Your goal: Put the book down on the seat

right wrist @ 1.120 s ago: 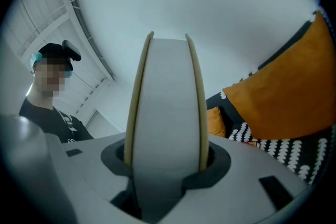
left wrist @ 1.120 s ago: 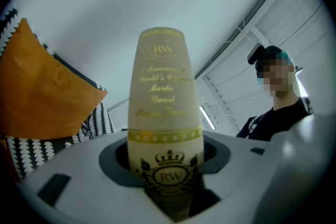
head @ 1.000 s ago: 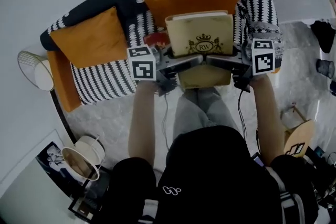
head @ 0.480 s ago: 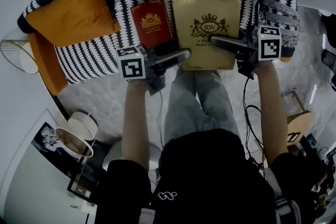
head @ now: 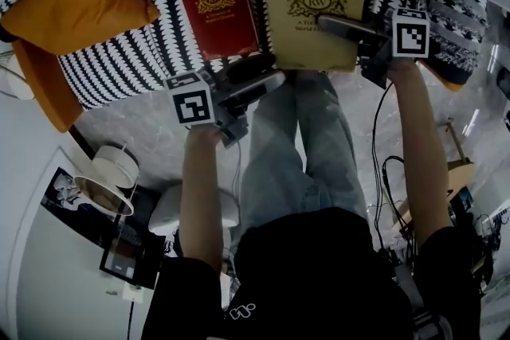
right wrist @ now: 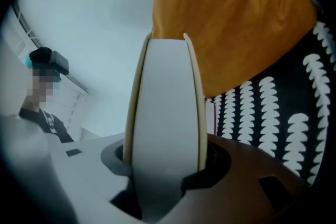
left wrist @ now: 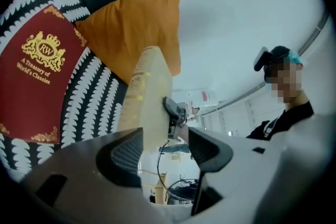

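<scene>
Book [head: 315, 8] lies flat on the seat [head: 119, 68], just beside a red book [head: 217, 8], with its near edge at the seat's front. Your right gripper [head: 328, 25] is clamped on the book's right side, so pulling back before you release would likely drag it off. Your left gripper [head: 263, 74], its jaws just opened and pressing nothing, hovers near the book's corner. Both your forearms reach forward, with the grippers roughly level.

Black short-sleeved top [head: 319, 275] with a small white logo [head: 239, 310] at seven o'clock; pale grey trousers [head: 303, 147]. The grey left gripper [head: 271, 69] and right gripper [head: 325, 25] each carry a black-and-white marker cube [head: 190, 98] and a black cable [head: 374, 147].
</scene>
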`<state>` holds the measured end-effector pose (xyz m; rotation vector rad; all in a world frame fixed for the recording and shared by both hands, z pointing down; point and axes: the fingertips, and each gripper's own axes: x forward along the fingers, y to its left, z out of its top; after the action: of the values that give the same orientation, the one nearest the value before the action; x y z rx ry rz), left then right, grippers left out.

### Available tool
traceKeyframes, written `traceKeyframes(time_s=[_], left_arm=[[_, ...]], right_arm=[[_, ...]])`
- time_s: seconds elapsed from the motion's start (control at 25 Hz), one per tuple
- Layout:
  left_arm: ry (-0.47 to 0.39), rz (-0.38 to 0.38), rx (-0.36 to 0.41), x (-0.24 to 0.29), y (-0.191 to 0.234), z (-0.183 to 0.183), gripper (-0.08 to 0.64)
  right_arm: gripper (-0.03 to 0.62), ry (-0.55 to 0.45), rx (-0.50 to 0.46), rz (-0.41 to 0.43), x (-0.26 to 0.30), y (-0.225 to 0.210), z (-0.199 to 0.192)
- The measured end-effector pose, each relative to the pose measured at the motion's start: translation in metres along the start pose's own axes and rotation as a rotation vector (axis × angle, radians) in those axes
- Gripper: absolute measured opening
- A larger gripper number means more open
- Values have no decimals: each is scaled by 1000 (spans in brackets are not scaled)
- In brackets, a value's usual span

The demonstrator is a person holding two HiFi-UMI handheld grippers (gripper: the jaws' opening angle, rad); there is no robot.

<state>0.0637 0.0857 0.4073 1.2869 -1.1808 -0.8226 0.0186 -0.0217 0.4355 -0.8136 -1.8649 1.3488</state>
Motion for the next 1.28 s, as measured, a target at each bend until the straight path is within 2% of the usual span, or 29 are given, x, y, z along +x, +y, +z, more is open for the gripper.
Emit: traceKeyframes(time_s=[0.2, 0.36, 0.48, 0.64, 0.84, 1.04, 1.2, 1.28], left_arm=[[-12, 0, -38, 11, 28, -6, 264], [-26, 83, -74, 32, 69, -5, 264], [-79, 108, -60, 48, 86, 3, 264], [-143, 208, -103, 60, 122, 13, 264], [-135, 261, -134, 70, 152, 13, 263], [-144, 294, -178, 67, 169, 13, 174], [-180, 332, -253, 66, 184, 10, 52], [-178, 347, -255, 67, 187, 8, 31]], right_arm=[[229, -7, 3, -51, 19, -46, 0], [229, 16, 2, -98, 33, -83, -3], [228, 15, 30, -136, 39, -99, -4], [229, 22, 41, -161, 48, -119, -10], [229, 35, 52, -229, 51, -149, -16], [230, 37, 71, -261, 50, -164, -17], [256, 12, 49, -319, 46, -174, -16], [274, -4, 45, -341, 42, -177, -16]])
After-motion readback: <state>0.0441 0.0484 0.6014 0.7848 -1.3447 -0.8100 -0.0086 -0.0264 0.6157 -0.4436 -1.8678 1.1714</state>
